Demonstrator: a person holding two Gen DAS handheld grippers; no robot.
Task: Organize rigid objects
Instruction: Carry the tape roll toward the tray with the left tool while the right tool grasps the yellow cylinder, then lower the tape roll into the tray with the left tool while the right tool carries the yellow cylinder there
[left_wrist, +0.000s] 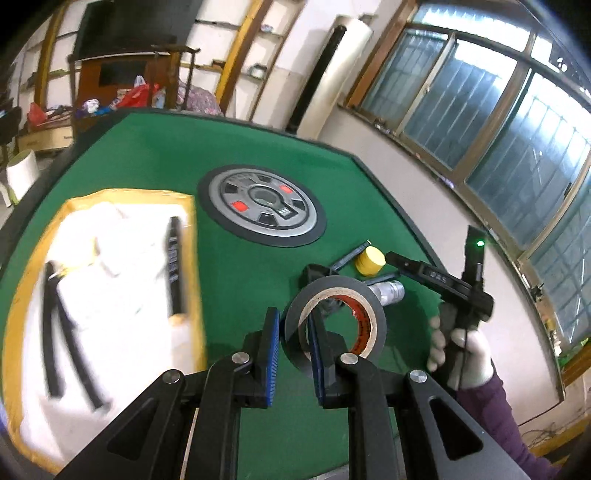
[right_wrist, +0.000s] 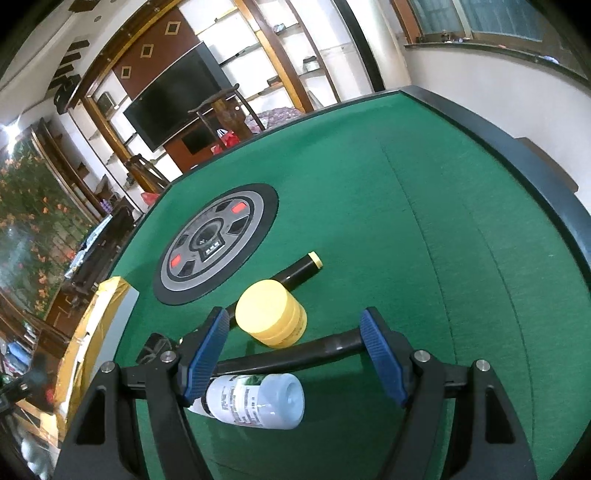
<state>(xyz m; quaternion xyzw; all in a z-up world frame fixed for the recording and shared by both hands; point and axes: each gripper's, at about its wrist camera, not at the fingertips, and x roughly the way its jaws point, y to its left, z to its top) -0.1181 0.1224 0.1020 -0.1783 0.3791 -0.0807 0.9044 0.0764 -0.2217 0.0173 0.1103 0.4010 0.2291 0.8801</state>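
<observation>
My left gripper (left_wrist: 293, 328) is shut on the wall of a black tape roll (left_wrist: 334, 319) and holds it above the green table (left_wrist: 240, 288). A yellow-rimmed white tray (left_wrist: 110, 295) at the left holds a black pen (left_wrist: 173, 266) and black curved sticks (left_wrist: 55, 332). My right gripper (right_wrist: 295, 347) is open and empty above a yellow round jar (right_wrist: 271, 317), a white bottle (right_wrist: 258, 400), a black tube with a yellow cap (right_wrist: 301, 271) and a black curved bar (right_wrist: 295, 360). The jar (left_wrist: 369, 260) and bottle (left_wrist: 388, 291) also show in the left wrist view.
A round grey control hub (left_wrist: 262, 205) sits in the table's middle, also in the right wrist view (right_wrist: 214, 243). The table's dark raised edge (right_wrist: 517, 155) runs along the right. The tray's corner (right_wrist: 107, 295) shows at the left. Shelves and windows stand behind.
</observation>
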